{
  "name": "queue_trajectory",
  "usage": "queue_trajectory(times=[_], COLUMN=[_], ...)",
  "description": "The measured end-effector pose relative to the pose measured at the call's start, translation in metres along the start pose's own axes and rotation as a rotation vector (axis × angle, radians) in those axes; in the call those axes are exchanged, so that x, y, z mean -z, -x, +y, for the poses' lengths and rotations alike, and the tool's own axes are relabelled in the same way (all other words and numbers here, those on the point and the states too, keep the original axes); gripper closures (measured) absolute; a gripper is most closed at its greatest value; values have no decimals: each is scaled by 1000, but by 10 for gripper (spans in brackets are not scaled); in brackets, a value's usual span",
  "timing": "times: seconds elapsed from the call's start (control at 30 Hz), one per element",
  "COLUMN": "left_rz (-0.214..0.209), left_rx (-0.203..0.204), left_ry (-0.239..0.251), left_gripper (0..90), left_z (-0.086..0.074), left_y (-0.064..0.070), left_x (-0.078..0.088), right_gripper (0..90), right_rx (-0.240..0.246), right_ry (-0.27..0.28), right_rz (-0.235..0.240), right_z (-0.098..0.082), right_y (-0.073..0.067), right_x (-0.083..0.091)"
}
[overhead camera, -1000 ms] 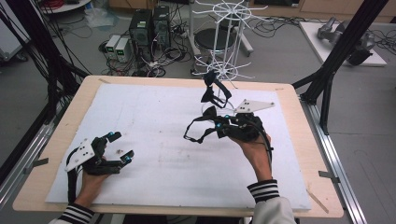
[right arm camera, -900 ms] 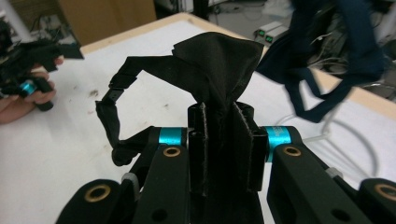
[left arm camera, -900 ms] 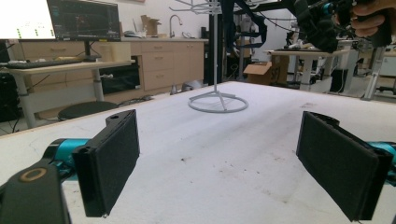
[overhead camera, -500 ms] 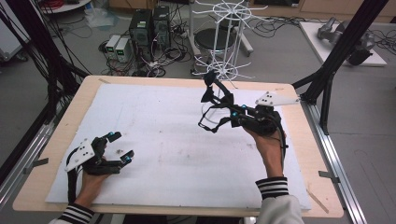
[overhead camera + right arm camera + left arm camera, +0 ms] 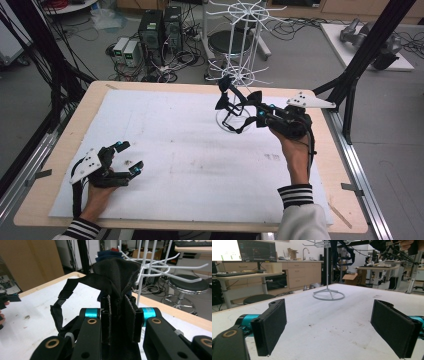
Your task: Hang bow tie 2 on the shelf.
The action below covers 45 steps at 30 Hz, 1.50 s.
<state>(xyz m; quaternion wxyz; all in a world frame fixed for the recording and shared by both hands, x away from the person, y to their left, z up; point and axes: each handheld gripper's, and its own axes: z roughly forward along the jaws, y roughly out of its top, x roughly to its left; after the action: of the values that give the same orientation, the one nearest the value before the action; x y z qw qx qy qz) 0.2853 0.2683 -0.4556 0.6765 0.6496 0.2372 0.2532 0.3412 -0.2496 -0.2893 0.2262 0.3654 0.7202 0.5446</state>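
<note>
in the upper right of the high view the right gripper [image 5: 245, 107] has its jaws pinched tight on a black cap [image 5: 231, 95], lifted off the table [image 5: 200, 165] right by the white wire rack [image 5: 240, 65]. in the right gripper view the cap's [image 5: 115, 272] fabric bunches between the pads while its strap [image 5: 58, 305] dangles at the left, possibly brushing a rack hook. at lower left the left gripper [image 5: 127, 156] rests on the table, jaws spread wide around nothing.
</note>
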Motion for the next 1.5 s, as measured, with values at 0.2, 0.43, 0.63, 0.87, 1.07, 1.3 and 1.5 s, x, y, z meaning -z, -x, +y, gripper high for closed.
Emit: queue_trajectory(times=[0.2, 0.43, 0.63, 0.87, 1.07, 1.3, 1.5], left_rz=[0, 1, 1, 1, 1, 0, 0], left_rx=[1, 2, 0, 1, -2, -2, 0], left_ry=[1, 1, 3, 0, 1, -1, 1], left_gripper=[138, 138, 138, 138, 138, 138, 138], left_z=[0, 0, 0, 0, 0, 0, 0], left_y=[0, 0, 0, 0, 0, 0, 0], left_x=[0, 0, 0, 0, 0, 0, 0], right_gripper=[773, 772, 772, 772, 772, 771, 770], right_rx=[-12, -41, -52, -73, -91, -109, -118], right_ry=[11, 30, 28, 33, 36, 10, -24], right_rz=[-32, -55, -77, -102, -111, -123, -134], right_z=[5, 8, 8, 6, 5, 2, -1], right_y=[6, 15, 20, 25, 29, 32, 35], right_x=[0, -2, -5, -10, -17, -28, -37])
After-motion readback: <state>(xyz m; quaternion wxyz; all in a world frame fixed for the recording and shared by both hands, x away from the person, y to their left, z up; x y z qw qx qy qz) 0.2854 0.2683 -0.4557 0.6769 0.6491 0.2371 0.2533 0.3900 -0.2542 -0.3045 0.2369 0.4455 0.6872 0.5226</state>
